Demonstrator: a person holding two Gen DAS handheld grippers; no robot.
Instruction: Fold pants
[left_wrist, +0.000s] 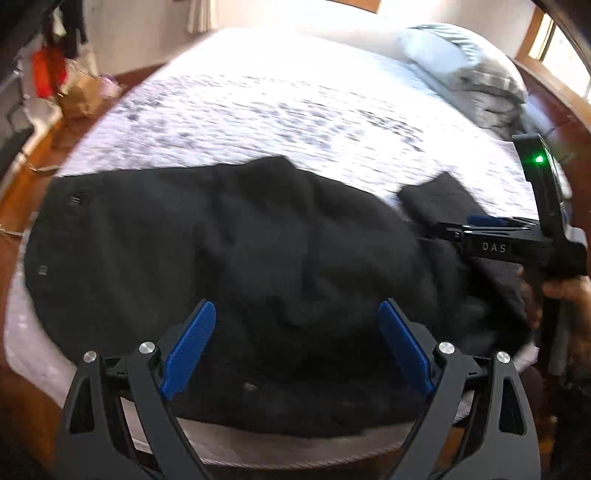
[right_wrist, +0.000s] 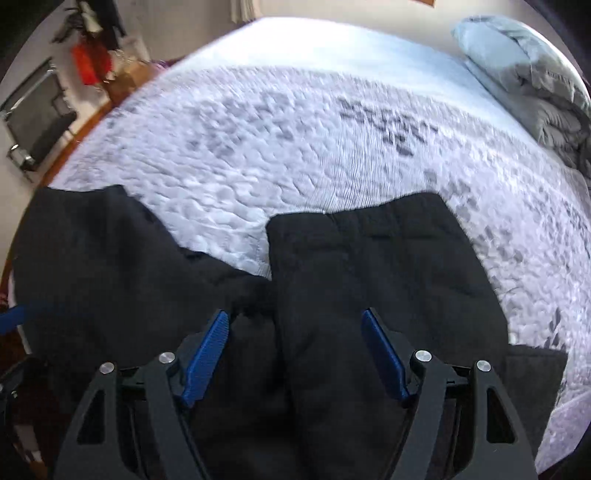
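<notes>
A: Two grippers up, both w/ nothing in them. Left gripper has its blue pads spread wide over the black pants, no cloth betw. them that I can see pinched.

B: And the right gripper?

A: Same, jaws apart, pads clear of the fabric, pointing down at it. In the left wrist view it shows side-on at the right edge of the bed, green light lit on its body, a hand gripping the handle below.

B: Where are the pants exactly?

A: Along the near edge of the bed, on the white quilted cover w/ grey pattern. Bulk of them lies rumpled toward the near left corner. One part is laid flat w/ a straight top edge toward the bed's middle; looks like the waistband end, can't be sure. That part is right under the right gripper.

B: Do they hang off?

A: Near edge reaches the mattress rim in the left wrist view; whether it droops over, can't tell. Some blur too.

B: Anything else on the bed?

A: Grey pillow and a bunched grey blanket at the far right corner, well apart from the pants. Wood floor left of the bed, red item and a brown bag over there, blurry.
</notes>
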